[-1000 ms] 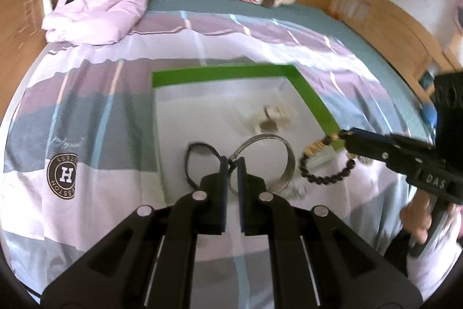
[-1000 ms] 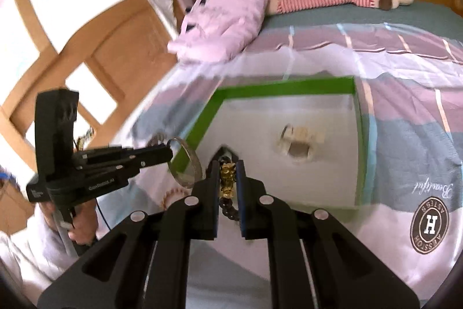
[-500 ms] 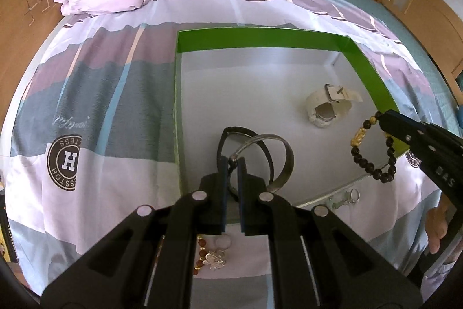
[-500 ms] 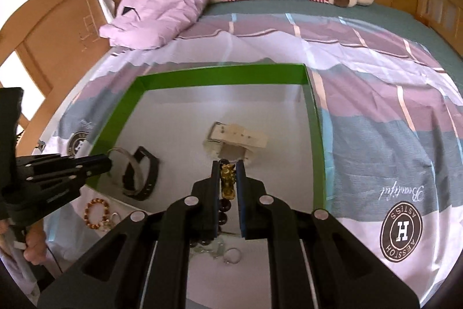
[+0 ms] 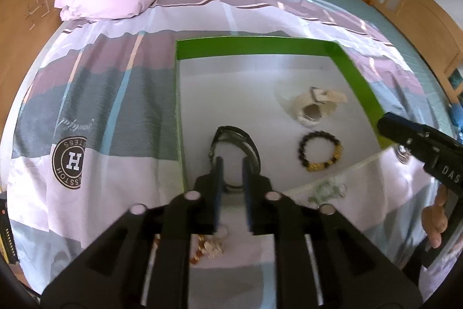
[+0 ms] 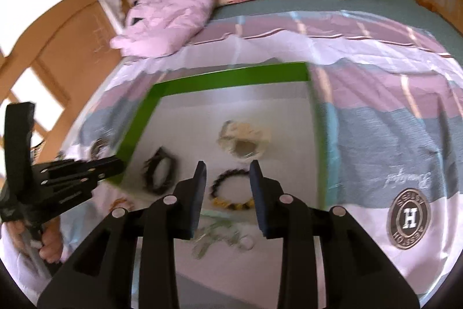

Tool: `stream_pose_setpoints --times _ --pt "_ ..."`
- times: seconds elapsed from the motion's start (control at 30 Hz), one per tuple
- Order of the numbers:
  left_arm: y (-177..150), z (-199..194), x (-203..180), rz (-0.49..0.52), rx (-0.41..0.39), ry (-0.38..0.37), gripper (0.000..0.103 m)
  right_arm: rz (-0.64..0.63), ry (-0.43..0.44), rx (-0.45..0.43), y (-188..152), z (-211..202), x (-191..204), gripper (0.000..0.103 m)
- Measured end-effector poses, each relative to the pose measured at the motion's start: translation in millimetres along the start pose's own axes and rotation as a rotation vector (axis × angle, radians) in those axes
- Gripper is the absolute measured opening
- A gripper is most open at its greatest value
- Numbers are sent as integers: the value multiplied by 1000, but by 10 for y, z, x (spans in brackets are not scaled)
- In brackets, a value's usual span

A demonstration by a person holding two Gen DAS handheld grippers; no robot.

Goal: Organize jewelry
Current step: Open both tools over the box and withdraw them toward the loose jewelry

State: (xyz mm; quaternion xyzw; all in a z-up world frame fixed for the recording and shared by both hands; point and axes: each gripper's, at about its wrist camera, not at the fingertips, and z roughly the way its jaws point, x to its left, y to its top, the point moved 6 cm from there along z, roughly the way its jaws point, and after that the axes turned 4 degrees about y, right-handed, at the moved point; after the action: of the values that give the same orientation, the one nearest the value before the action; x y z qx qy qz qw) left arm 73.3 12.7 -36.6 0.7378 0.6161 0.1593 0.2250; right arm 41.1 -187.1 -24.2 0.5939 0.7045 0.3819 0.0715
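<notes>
Green-rimmed tray (image 5: 260, 47) lies ahead of both grippers. Left gripper (image 5: 231, 164): narrow gap, empty, black bangles (image 5: 235, 135) just beyond. Right gripper (image 6: 227, 171): wide, empty, beaded bracelet (image 6: 231, 190) between its fingertips. Risk: descending fingers could drag placed pieces, or snag loose keyring (image 6: 220, 239) below.

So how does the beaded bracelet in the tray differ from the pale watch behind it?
The beaded bracelet is a string of dark round beads with a gold section; the pale watch is a cream strap with a round dial. The bracelet lies flat as an open ring; the watch sits curled, with its strap end sticking out. The bracelet lies nearer the tray's front edge. Both rest loose on the tray floor, apart.
</notes>
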Motion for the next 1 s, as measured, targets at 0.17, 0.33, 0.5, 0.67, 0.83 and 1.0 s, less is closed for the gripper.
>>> stream_pose_setpoints --times 0.17,0.33,0.5,0.67,0.83,1.0 --pt "-203 -267 -77 73 55 1 27 -123 89 139 -303 101 427 32" --pt "-363 -266 171 55 96 72 50 -164 13 267 -570 471 421 32" --pt "-544 119 507 -38 262 143 49 -172 -95 300 -634 614 294 31" --pt "-705 393 667 -115 367 149 49 -144 -138 309 -659 660 180 32" --pt "-791 516 641 -138 415 99 54 -133 -154 306 -654 659 137 45" --pt "-854 543 436 -75 418 47 59 -140 -154 295 -619 626 161 45"
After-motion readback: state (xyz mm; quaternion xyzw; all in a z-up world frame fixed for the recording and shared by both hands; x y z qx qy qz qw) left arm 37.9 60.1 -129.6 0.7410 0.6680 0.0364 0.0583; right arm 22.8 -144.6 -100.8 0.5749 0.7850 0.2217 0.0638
